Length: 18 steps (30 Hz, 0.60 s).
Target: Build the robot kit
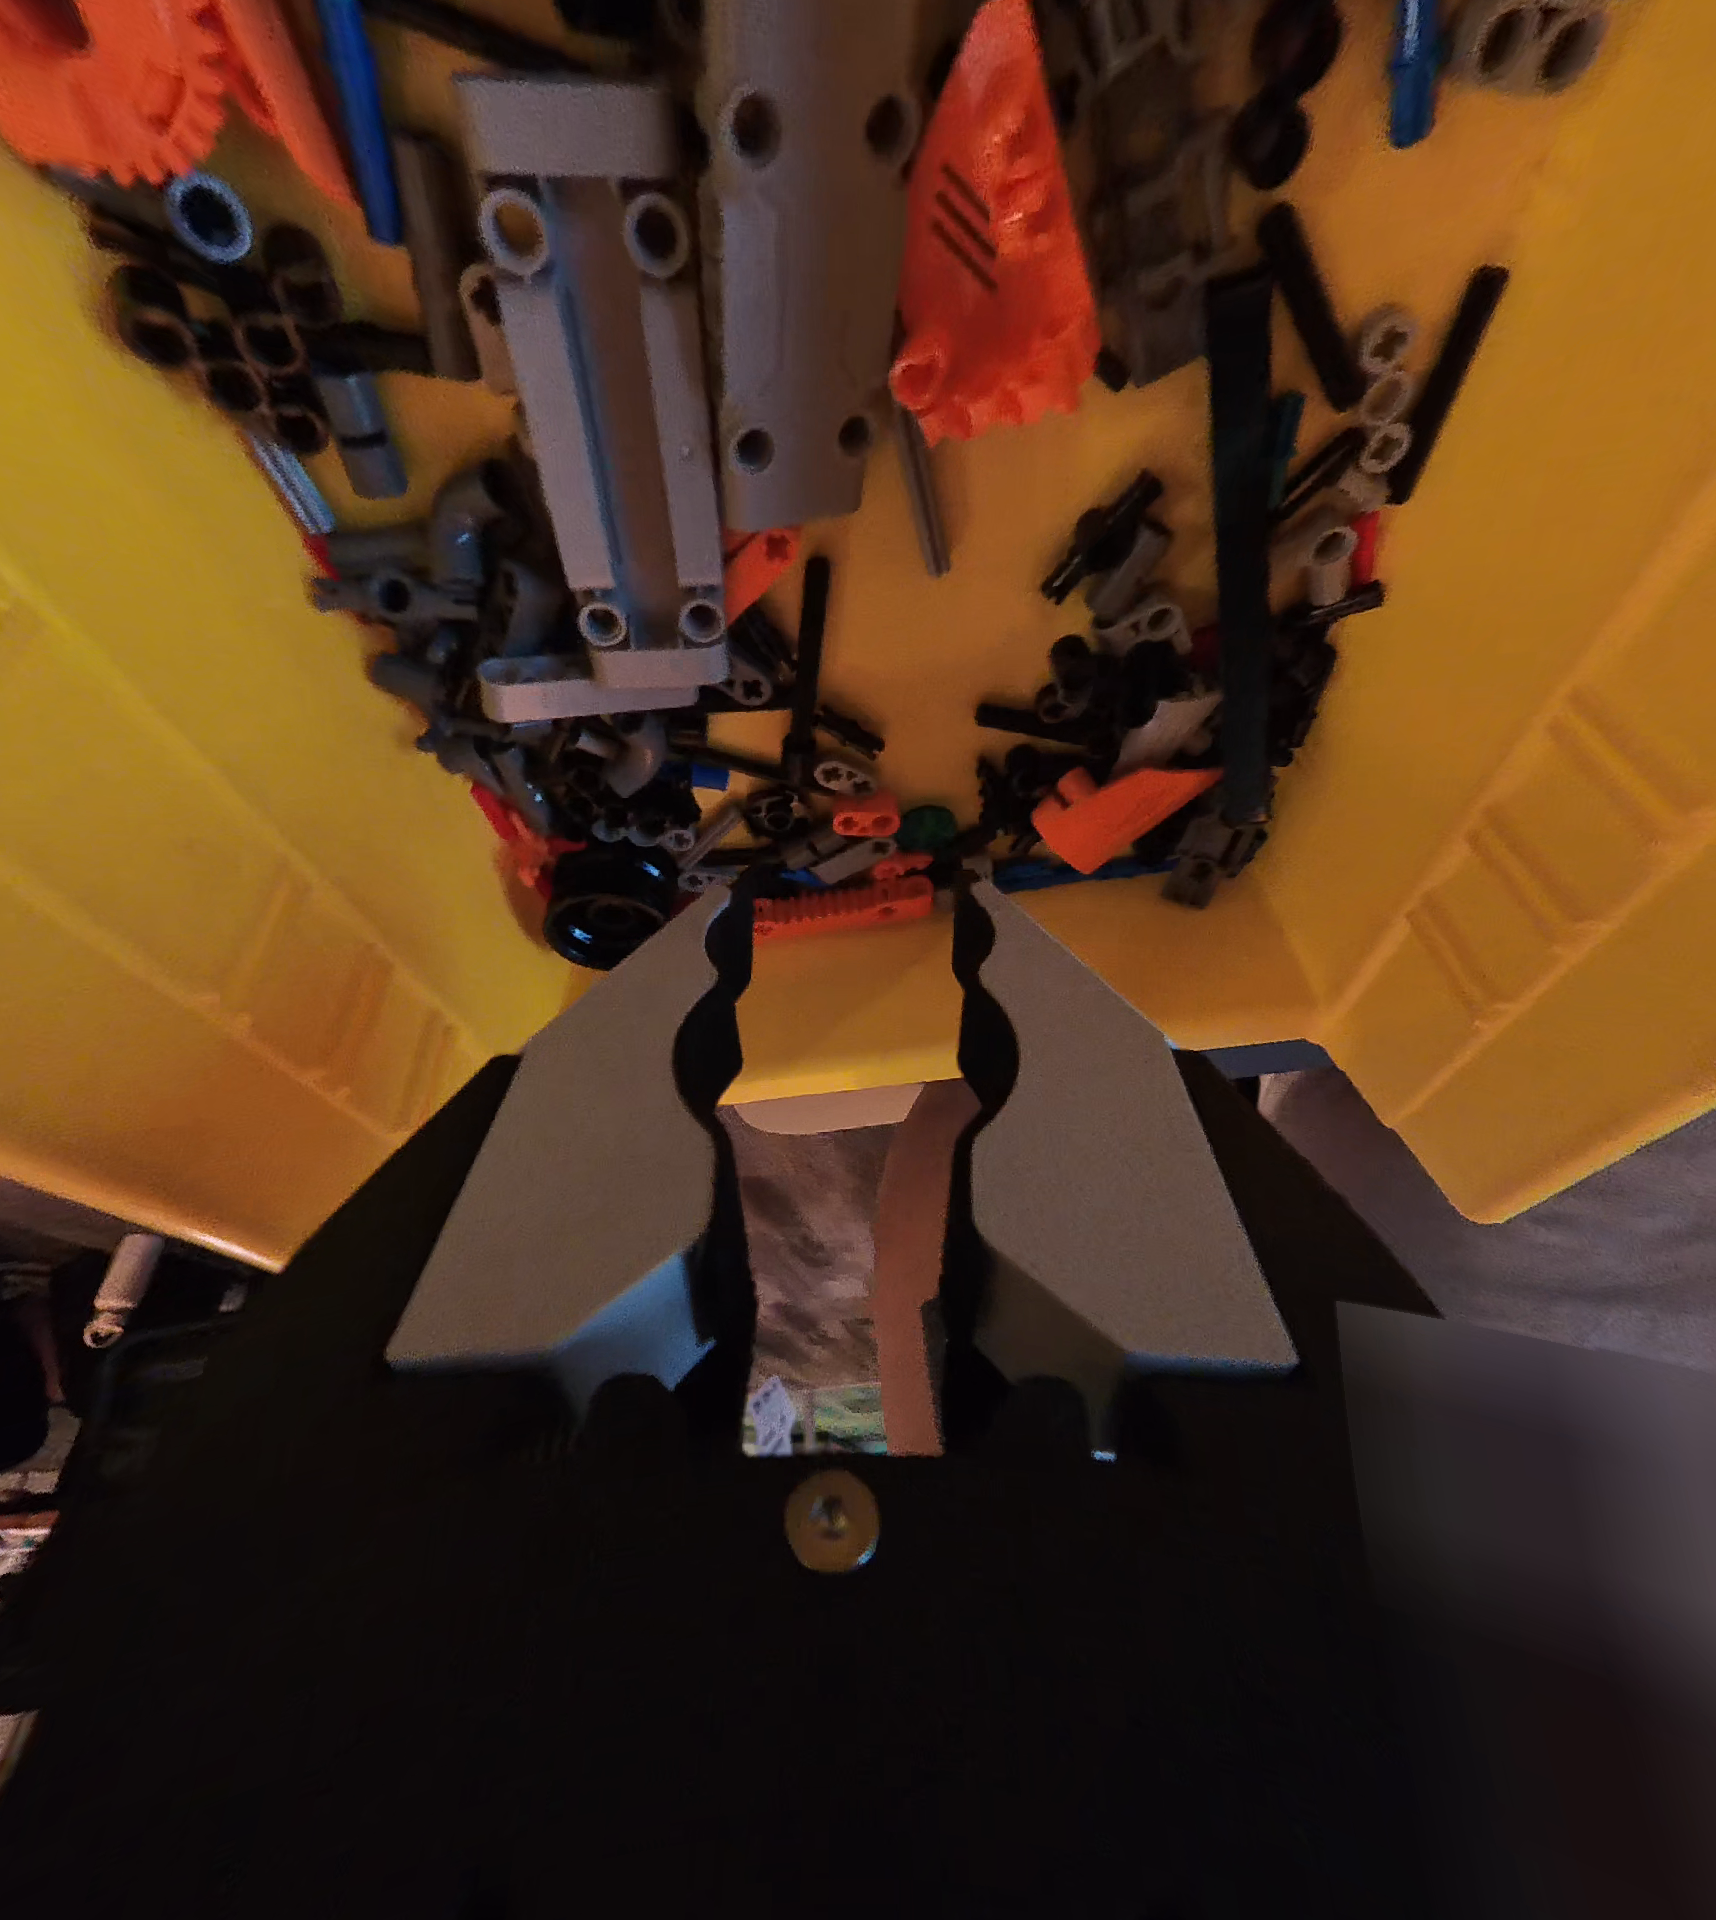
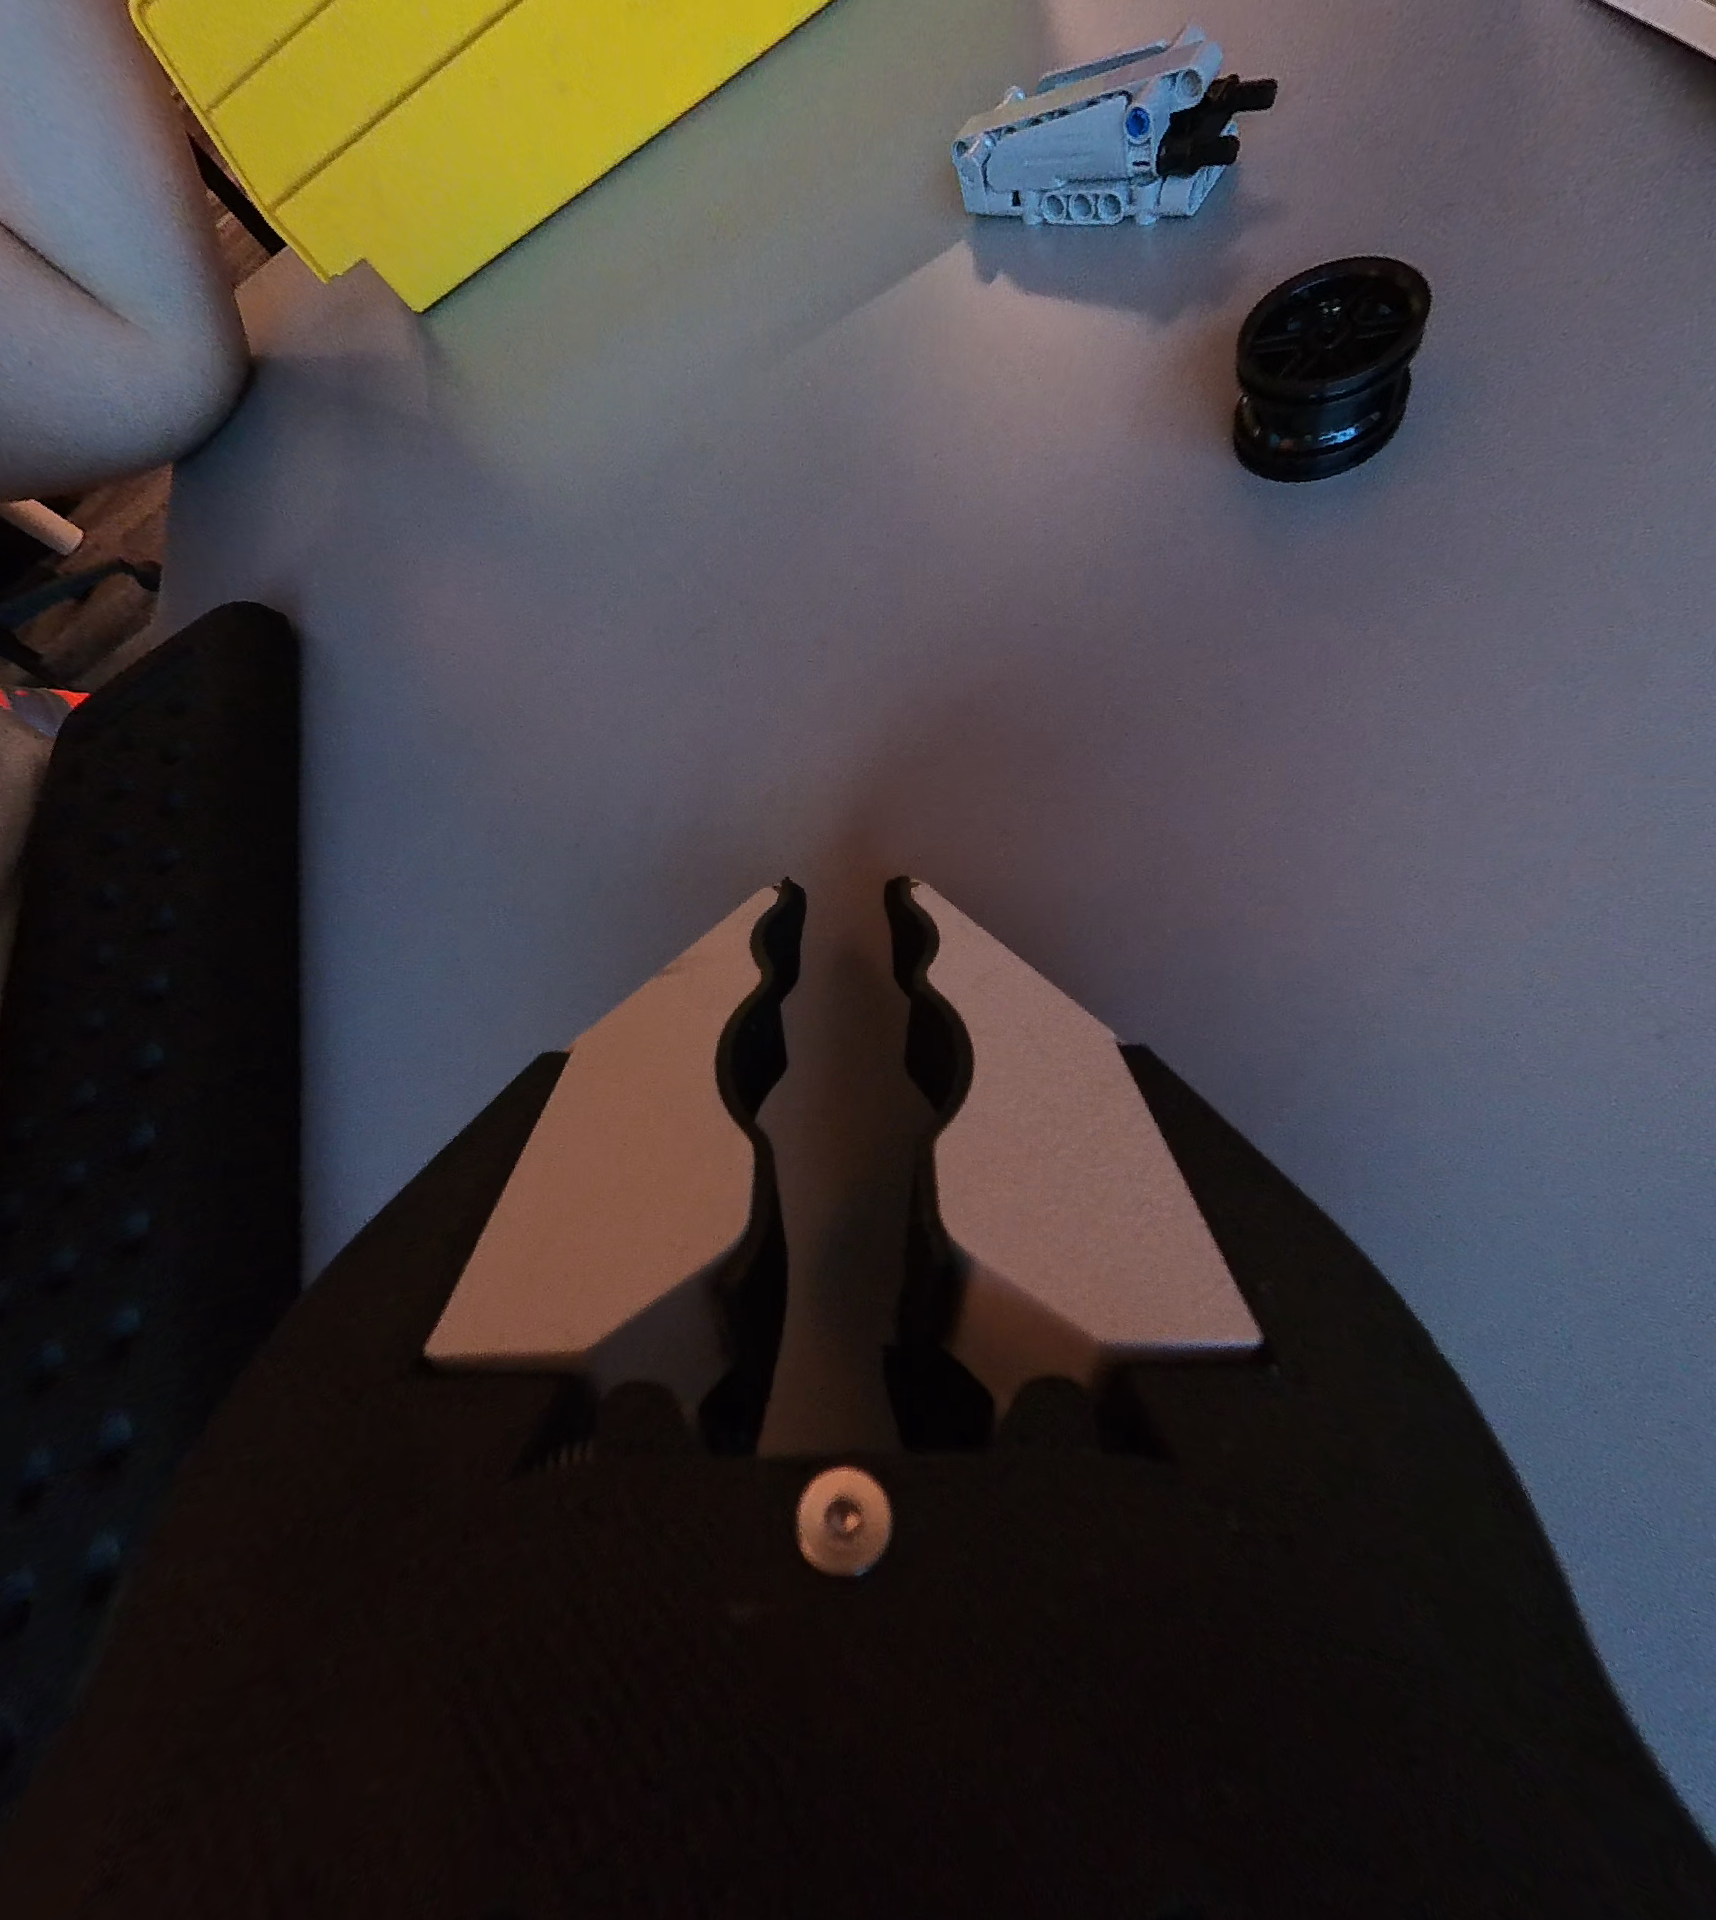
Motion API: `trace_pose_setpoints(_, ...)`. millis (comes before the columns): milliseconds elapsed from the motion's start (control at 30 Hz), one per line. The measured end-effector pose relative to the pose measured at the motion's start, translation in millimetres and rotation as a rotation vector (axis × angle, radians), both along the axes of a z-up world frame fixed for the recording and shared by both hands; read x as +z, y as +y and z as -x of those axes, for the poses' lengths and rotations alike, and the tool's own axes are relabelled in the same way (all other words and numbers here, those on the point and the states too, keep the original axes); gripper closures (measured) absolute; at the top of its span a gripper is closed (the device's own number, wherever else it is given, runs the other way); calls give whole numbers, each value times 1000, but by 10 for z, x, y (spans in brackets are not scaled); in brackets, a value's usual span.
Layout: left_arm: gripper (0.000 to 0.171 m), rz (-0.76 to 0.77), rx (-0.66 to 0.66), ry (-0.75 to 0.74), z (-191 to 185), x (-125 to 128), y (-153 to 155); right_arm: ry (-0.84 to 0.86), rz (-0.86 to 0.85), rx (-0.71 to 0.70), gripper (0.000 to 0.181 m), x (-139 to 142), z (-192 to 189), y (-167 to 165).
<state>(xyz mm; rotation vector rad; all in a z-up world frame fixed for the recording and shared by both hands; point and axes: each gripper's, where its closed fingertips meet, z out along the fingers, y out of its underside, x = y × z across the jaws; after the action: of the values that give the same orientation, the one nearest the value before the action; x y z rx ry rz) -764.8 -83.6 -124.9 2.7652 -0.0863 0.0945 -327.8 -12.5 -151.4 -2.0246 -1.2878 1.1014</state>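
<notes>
My left gripper (image 1: 849, 899) is open and reaches into a yellow bin (image 1: 158, 727) full of loose building parts. Its tips sit at an orange toothed rack piece (image 1: 838, 912) near the bin's near wall. A black wheel hub (image 1: 610, 899) lies just left of the tips and an orange wedge panel (image 1: 1114, 816) to the right. My right gripper (image 2: 843, 888) is open and empty, just above the grey table (image 2: 937, 623). A small grey built assembly (image 2: 1093, 135) and a black wheel rim (image 2: 1327, 369) lie on the table far ahead to the right.
Long grey panels (image 1: 615, 416), an orange curved panel (image 1: 999, 239), an orange gear (image 1: 106, 83) and several black pins and axles fill the bin. In the right wrist view the yellow bin's corner (image 2: 438, 125) is at the top left, a person's arm (image 2: 54, 312) at the left, and a black perforated strap-like part (image 2: 158, 987) beside my gripper. Some 45 centimeters of space lies between my two pairs of fingers. The black wheel hub (image 1: 610, 899) is about 5 centimeters from my left fingertips and 50 centimeters from my right.
</notes>
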Motion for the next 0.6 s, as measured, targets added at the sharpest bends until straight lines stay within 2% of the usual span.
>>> trace_pose_setpoints(267,143,63,61,-78,28,-28,-149,0,1,0,164,0,0,1)
trace_pose_setpoints(433,143,-14,158,-57,205,51,-144,-1,-1,3,164,-1,-1,-5)
trace_pose_setpoints(600,140,-1,224,-82,278,45,-218,0,1,2,164,0,0,-4)
